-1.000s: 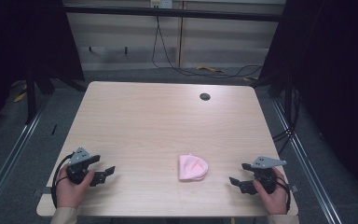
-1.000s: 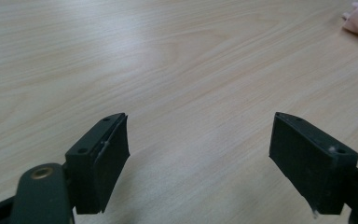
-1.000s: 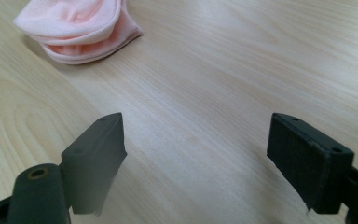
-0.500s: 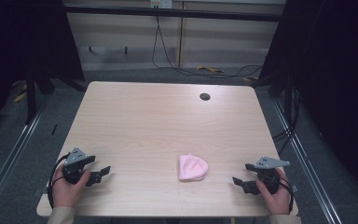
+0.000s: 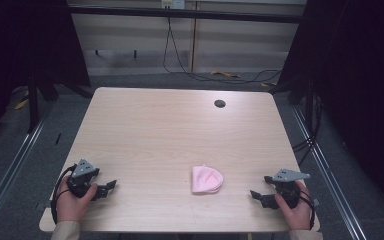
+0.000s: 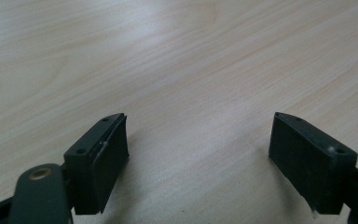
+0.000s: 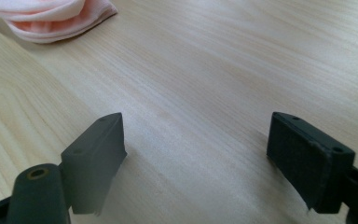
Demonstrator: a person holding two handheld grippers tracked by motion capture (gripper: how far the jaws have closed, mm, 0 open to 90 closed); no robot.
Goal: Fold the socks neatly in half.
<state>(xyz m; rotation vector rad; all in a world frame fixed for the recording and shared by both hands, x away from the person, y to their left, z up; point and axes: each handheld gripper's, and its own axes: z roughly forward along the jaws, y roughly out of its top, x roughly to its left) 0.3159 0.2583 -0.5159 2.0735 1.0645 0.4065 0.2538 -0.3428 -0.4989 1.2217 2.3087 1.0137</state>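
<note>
Left tongs [image 5: 111,185]: released, empty, low over the bare surface [image 5: 180,135] | right tongs [image 5: 256,195]: released, empty, jaws wide | pink cloth [image 5: 206,179]: bunched on the surface between both tongs, nearer the right pair, apart from each | progress: nothing grasped yet; reach, grip and handling all appear left.

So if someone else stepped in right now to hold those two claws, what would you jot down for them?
Left claw: open, holding nothing, low over the near left of the table.
Right claw: open, holding nothing, near right edge, pointing toward the cloth.
Pink folded cloth: lying near the front, closer to the right claw, touched by neither.
Done: no grasp made so far.
Left: probably reach in and take hold of the cloth.
</note>
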